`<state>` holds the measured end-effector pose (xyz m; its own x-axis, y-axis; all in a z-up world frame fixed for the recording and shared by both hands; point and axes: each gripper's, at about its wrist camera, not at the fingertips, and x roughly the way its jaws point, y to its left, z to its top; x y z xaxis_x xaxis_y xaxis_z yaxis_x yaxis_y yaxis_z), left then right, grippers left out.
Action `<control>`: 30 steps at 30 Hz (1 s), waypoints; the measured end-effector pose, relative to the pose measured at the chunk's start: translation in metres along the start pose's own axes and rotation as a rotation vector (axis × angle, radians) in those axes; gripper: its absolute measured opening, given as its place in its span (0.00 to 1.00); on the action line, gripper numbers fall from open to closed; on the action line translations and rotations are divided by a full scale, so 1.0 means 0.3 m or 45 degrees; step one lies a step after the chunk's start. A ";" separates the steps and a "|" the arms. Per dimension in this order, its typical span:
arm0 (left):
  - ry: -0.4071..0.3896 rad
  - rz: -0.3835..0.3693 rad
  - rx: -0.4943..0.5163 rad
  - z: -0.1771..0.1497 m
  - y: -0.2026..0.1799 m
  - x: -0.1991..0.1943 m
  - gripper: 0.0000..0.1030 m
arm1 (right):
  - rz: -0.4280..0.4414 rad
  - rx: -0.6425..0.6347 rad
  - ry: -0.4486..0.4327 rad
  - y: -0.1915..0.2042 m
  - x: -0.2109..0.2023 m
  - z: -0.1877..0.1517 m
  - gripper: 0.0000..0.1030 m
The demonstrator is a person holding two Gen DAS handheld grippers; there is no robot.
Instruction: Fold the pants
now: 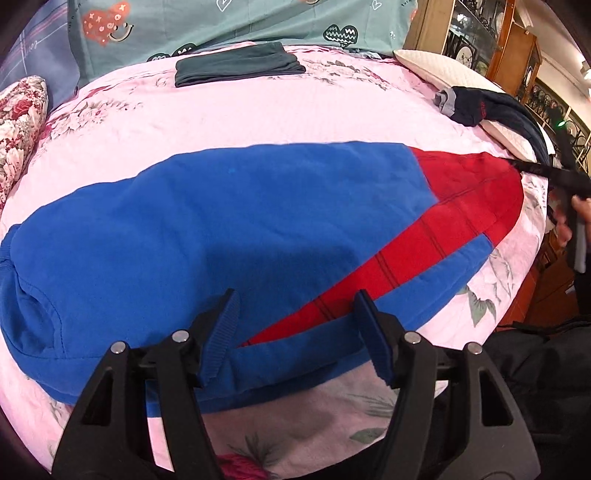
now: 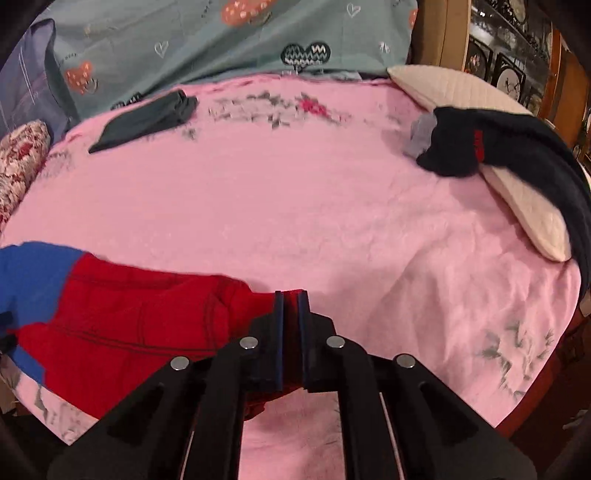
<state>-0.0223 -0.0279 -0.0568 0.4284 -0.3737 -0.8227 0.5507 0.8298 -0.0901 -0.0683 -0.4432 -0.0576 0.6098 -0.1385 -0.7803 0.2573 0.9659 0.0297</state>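
Observation:
Blue and red pants (image 1: 240, 229) lie flat across the pink floral bedsheet (image 1: 258, 114), blue part to the left, red part (image 1: 469, 192) to the right. My left gripper (image 1: 295, 325) is open, its jaws straddling the pants' near edge where the red stripe meets the blue. My right gripper (image 2: 291, 306) is shut on the red end of the pants (image 2: 140, 325). It also shows in the left wrist view (image 1: 535, 170) at the pants' far right tip.
Folded dark green garment (image 1: 236, 64) lies at the back of the bed. A dark navy garment (image 2: 498, 147) drapes over a white pillow (image 2: 528, 214) at right. A floral pillow (image 1: 18, 122) sits at left. A teal patterned cover (image 1: 240, 18) stands behind. Wooden cabinets (image 1: 517, 48) lie beyond.

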 end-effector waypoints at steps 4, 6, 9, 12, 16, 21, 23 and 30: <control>0.002 0.010 0.016 -0.020 -0.001 -0.038 0.64 | -0.107 0.059 -0.152 -0.035 -0.122 0.030 0.40; -0.024 0.040 0.035 -0.033 0.005 -0.085 0.64 | -0.063 0.039 -0.216 -0.010 -0.188 0.039 0.40; -0.053 0.111 0.012 -0.048 0.051 -0.134 0.70 | 0.166 -0.088 -0.200 0.113 -0.230 0.016 0.40; 0.012 0.191 -0.101 -0.081 0.147 -0.112 0.71 | 0.148 -0.242 -0.039 0.237 -0.132 -0.041 0.40; 0.008 0.193 -0.127 -0.144 0.182 -0.128 0.71 | 0.102 -0.266 0.108 0.277 -0.020 -0.099 0.38; -0.100 0.237 -0.179 -0.144 0.230 -0.244 0.71 | 0.291 -0.313 -0.052 0.368 -0.174 -0.047 0.40; -0.179 0.273 -0.235 -0.120 0.282 -0.295 0.75 | 0.387 -0.375 -0.088 0.438 -0.212 -0.037 0.40; -0.012 0.386 -0.354 -0.124 0.403 -0.125 0.78 | 0.399 -0.432 0.171 0.547 -0.026 -0.112 0.40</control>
<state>0.0015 0.1017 -0.0579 0.5487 -0.0981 -0.8303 0.1847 0.9828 0.0060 -0.0560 -0.2763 -0.0677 0.5110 0.1787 -0.8408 -0.1965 0.9765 0.0882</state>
